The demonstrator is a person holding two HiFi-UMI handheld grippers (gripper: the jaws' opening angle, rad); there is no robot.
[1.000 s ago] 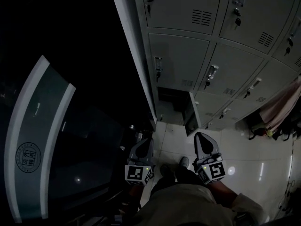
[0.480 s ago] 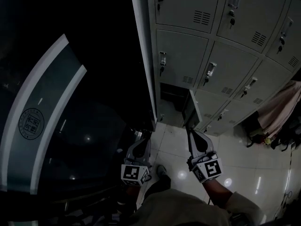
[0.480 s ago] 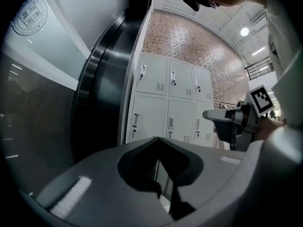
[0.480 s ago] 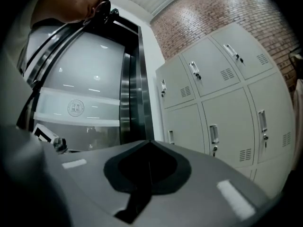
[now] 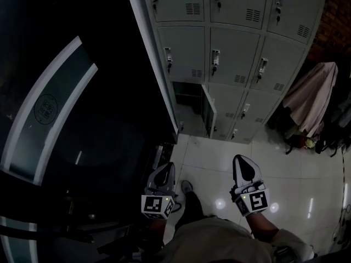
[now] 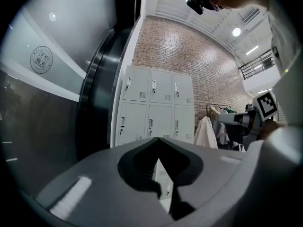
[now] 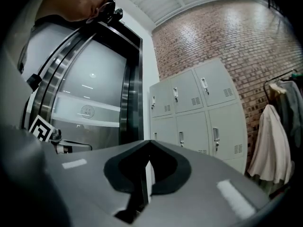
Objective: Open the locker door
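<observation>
The lockers (image 5: 236, 53) stand well apart from the person, across the tiled floor (image 5: 296, 169); low on the lockers' left side one door (image 5: 208, 109) stands ajar, its edge toward the person; the other doors look closed. The left gripper (image 5: 166, 171) and the right gripper (image 5: 243, 166) hang low by the person's legs, far from the lockers; the jaws of both are clenched tight with nothing in them. The step in hand looks like walking up to the lockers; to do it well, the person should come straight at them, pick one handle (image 5: 215, 55), and part the jaws only when near it. The floor in front of the lockers is open room; a dark glass wall (image 5: 66, 119) sits close on the lockers' left; a coat (image 5: 310, 95) hangs to their right; the ajar door's edge sticks out and could get bumped.
</observation>
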